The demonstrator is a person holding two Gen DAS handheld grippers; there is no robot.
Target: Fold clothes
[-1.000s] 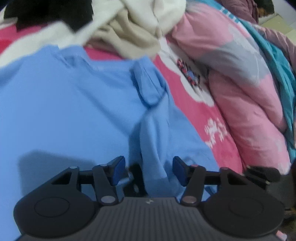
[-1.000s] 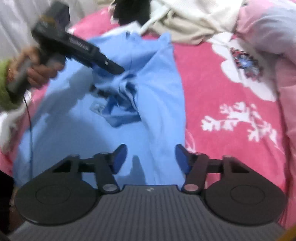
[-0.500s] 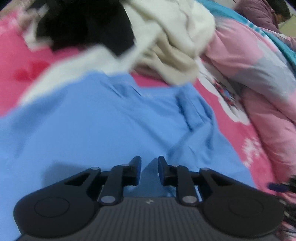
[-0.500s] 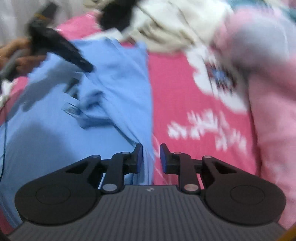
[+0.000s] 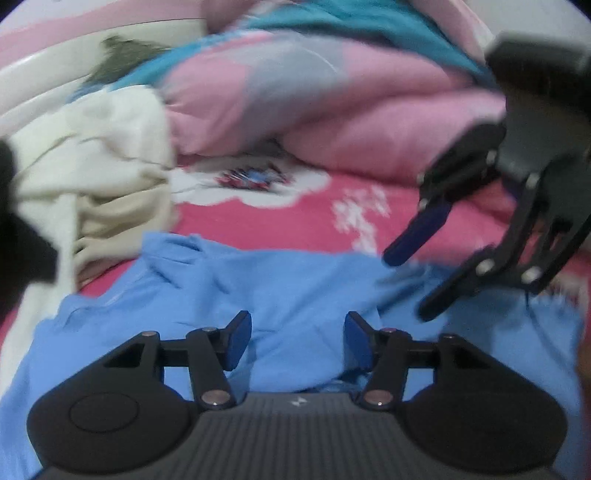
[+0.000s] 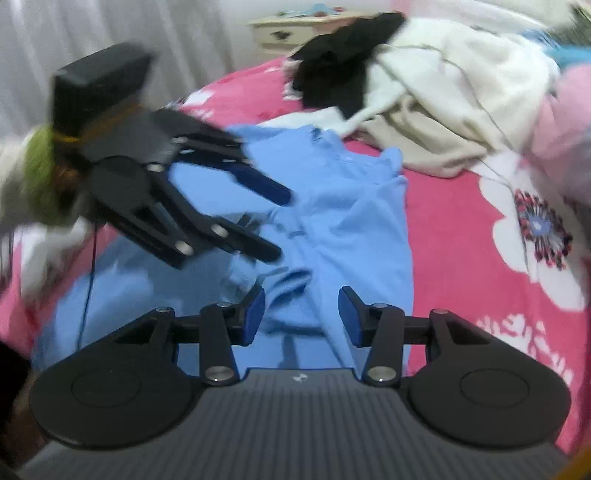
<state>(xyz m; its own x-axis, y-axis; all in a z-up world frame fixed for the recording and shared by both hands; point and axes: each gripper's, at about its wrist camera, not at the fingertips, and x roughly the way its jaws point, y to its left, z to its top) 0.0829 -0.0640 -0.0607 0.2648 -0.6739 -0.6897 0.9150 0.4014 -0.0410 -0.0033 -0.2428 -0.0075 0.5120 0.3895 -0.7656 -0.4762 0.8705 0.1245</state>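
Note:
A light blue shirt (image 5: 295, 288) lies spread and rumpled on the bed. My left gripper (image 5: 297, 339) hovers low over it, open, with a bunched fold of the cloth under the gap. The right gripper (image 5: 408, 286) comes in from the right, open, fingertips just above the shirt's edge. In the right wrist view the right gripper (image 6: 302, 314) is open above a raised ridge of the shirt (image 6: 351, 221). There the left gripper (image 6: 279, 225) reaches in from the left, open, held by a hand in a green sleeve (image 6: 40, 177).
A cream garment (image 6: 443, 110) and a black garment (image 6: 343, 62) are heaped beyond the shirt's collar. A pink and grey quilt (image 5: 332, 103) lies along the far side. The pink floral sheet (image 6: 480, 240) shows beside the shirt. A bedside cabinet (image 6: 280, 33) stands behind.
Both grippers, nearly shut half a second ago, are now open. Both views have swung round, and the two grippers are now close together over the shirt.

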